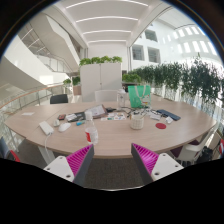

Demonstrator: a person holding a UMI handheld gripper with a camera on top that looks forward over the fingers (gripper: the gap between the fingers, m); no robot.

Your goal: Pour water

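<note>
Bright atrium light is falling on the cluttered table; the hand-held gripper is hovering spread and empty, needing a level approach toward the far bottle.

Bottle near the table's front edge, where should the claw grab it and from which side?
Probably the mid-body of the bottle, coming in level from the near edge of the table with the open claw: the bottle appears upright and narrow.

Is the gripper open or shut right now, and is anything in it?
Open and empty: the gripper shows a wide gap between its pink pads, with only the table edge visible beyond them.
</note>
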